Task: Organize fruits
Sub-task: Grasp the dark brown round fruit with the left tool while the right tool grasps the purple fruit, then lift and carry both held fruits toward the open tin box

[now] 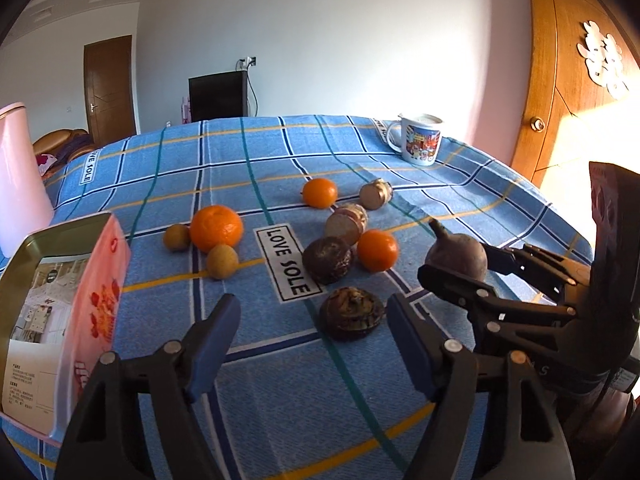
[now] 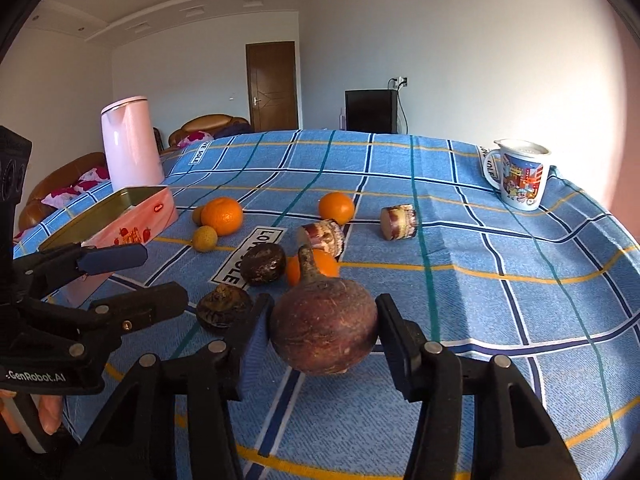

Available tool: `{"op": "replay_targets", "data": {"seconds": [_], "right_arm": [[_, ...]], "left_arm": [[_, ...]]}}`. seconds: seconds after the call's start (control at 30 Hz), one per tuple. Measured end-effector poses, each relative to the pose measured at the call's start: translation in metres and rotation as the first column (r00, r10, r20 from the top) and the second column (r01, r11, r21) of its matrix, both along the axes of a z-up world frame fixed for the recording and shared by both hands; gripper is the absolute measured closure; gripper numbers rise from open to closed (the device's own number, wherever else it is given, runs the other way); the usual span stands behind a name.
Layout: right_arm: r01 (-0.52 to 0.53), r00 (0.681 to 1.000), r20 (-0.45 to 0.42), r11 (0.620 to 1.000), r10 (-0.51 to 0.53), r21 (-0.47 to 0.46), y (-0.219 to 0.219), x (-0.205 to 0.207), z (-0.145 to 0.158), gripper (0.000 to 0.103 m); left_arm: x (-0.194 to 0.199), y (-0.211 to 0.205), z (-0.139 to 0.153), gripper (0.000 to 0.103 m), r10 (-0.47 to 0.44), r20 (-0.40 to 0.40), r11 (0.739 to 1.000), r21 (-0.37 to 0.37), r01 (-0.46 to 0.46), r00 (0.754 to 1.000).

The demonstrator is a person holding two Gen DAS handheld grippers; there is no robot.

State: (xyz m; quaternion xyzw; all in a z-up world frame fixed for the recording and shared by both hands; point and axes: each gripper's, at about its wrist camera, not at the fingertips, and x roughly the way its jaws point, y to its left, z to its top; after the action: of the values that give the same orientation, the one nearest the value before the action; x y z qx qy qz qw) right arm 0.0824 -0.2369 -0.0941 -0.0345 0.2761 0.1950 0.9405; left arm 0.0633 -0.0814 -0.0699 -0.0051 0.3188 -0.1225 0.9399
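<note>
Left gripper [image 1: 312, 344] is hanging with its blue-padded jaws spread wide, nothing between them. A squat dark brown round fruit [image 1: 352, 312] is lying just ahead of it, slightly toward its right finger. The open pink rectangular tin box [image 1: 60, 308] is sitting just off its left finger.

Right gripper [image 2: 320, 328] is bracketing the round reddish-brown stalked fruit [image 2: 324, 324]; both fingers are sitting against the fruit's sides and look clamped on it, stalk pointing up and away. It is the nearer gripper for this fruit; the tin box lies well off to its left.

The orange tangerines [image 1: 216, 228] and other small fruits are lying farther ahead on the blue checked tablecloth [image 1: 280, 400]. Beyond: white printed mug [image 2: 520, 176], pink kettle [image 2: 128, 144], brown door [image 2: 272, 86].
</note>
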Motion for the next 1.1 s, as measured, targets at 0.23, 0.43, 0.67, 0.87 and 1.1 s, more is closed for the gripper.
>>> {"op": "replay_targets", "data": {"seconds": [0.23,0.43,0.67,0.87,1.1], "right_arm": [[0.047,0.999,0.0,0.996,-0.047,0.072,-0.018,0.006,0.004,0.049],[0.056,0.998,-0.007,0.992,-0.056,0.116,-0.026,0.008,0.004,0.049],[0.047,0.999,-0.003,0.993,-0.047,0.111,-0.024,0.007,0.003,0.049],[0.04,0.999,0.013,0.994,-0.042,0.102,-0.022,0.006,0.004,0.049],[0.034,0.997,0.061,0.997,-0.038,0.069,-0.016,-0.001,0.005,0.049]], "left_arm": [[0.025,-0.024,-0.008,0.03,-0.045,-0.097,0.999,0.012,0.047,0.994],[0.042,-0.028,-0.019,0.043,-0.061,-0.189,0.998,-0.003,0.061,0.98],[0.038,-0.032,-0.02,0.058,-0.072,-0.17,0.997,0.012,0.075,0.983],[0.029,-0.02,-0.014,0.058,-0.061,-0.105,0.998,-0.033,0.058,0.993],[0.017,-0.018,-0.006,0.058,-0.04,-0.002,0.999,-0.019,0.04,0.999]]}}
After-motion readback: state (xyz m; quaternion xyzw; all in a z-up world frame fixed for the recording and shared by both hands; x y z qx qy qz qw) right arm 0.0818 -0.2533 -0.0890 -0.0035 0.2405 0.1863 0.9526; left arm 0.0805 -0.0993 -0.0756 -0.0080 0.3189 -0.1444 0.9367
